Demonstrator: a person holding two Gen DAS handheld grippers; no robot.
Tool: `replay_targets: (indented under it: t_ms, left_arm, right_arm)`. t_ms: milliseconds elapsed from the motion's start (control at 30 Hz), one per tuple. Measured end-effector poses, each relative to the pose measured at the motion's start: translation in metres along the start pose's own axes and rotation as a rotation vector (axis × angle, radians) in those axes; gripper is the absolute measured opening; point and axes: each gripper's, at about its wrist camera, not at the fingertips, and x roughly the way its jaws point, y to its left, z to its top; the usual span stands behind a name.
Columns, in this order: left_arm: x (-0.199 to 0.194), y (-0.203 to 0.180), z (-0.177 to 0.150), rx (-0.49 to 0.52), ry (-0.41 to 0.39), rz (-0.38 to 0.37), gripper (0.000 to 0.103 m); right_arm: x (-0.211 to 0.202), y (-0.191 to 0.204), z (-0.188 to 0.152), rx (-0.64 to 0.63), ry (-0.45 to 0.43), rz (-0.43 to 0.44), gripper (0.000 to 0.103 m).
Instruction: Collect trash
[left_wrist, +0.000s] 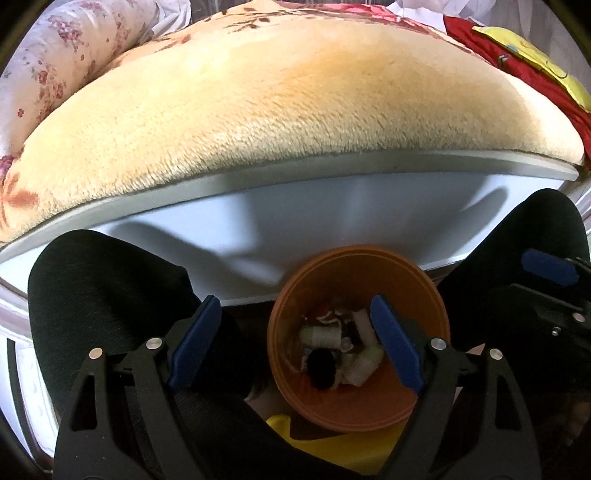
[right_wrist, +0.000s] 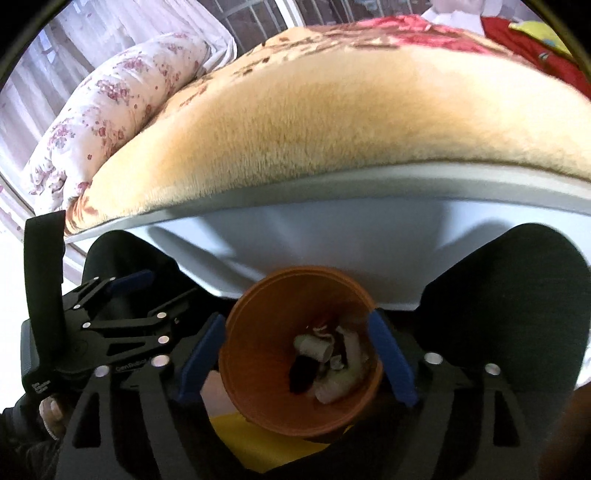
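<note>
An orange bin stands on the floor between a seated person's knees, against the bed's side. Inside it lies trash: white paper rolls, crumpled bits and a black piece. My left gripper hangs above the bin's left part, open, with nothing between its blue pads. In the right wrist view the same bin and trash sit straight below my right gripper, which is also open and holds nothing. One blue finger of the right gripper shows at the right edge of the left view.
A bed with a beige plush blanket and a grey frame fills the far side. A floral quilt lies at its left, red and yellow cloth at its right. Dark-trousered knees flank the bin; something yellow lies beneath.
</note>
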Motion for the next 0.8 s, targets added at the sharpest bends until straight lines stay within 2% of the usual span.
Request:
replay_targets:
  t_ms: [67, 100, 233, 267, 300, 400, 500, 700, 800]
  left_arm:
    - [-0.006, 0.001, 0.0, 0.0, -0.017, 0.0, 0.081]
    - [-0.01, 0.001, 0.001, 0.0, -0.026, 0.001, 0.081]
    - [-0.038, 0.006, 0.013, 0.001, -0.123, -0.008, 0.082]
    - [-0.047, 0.006, 0.018, 0.002, -0.154, -0.01, 0.083]
    - [-0.055, 0.008, 0.024, 0.001, -0.184, -0.009, 0.09]
    - [-0.086, 0.016, 0.054, -0.03, -0.307, 0.007, 0.091]
    - [-0.102, 0.023, 0.081, -0.066, -0.364, -0.001, 0.092]
    - [-0.098, 0.027, 0.139, -0.084, -0.421, -0.005, 0.092]
    - [-0.088, 0.029, 0.161, -0.094, -0.414, -0.017, 0.092]
  right_arm:
    - [-0.01, 0.002, 0.001, -0.009, -0.036, -0.016, 0.092]
    - [-0.017, 0.003, 0.003, -0.018, -0.062, -0.027, 0.098]
    - [-0.045, 0.003, 0.021, -0.019, -0.163, -0.048, 0.098]
    - [-0.053, 0.002, 0.03, -0.016, -0.193, -0.05, 0.098]
    - [-0.061, 0.002, 0.042, -0.016, -0.228, -0.06, 0.098]
    - [-0.081, 0.0, 0.075, -0.018, -0.343, -0.135, 0.098]
    - [-0.093, 0.002, 0.107, -0.035, -0.438, -0.213, 0.098]
    - [-0.077, 0.003, 0.158, -0.084, -0.486, -0.344, 0.098]
    - [-0.063, 0.001, 0.176, -0.085, -0.49, -0.389, 0.098]
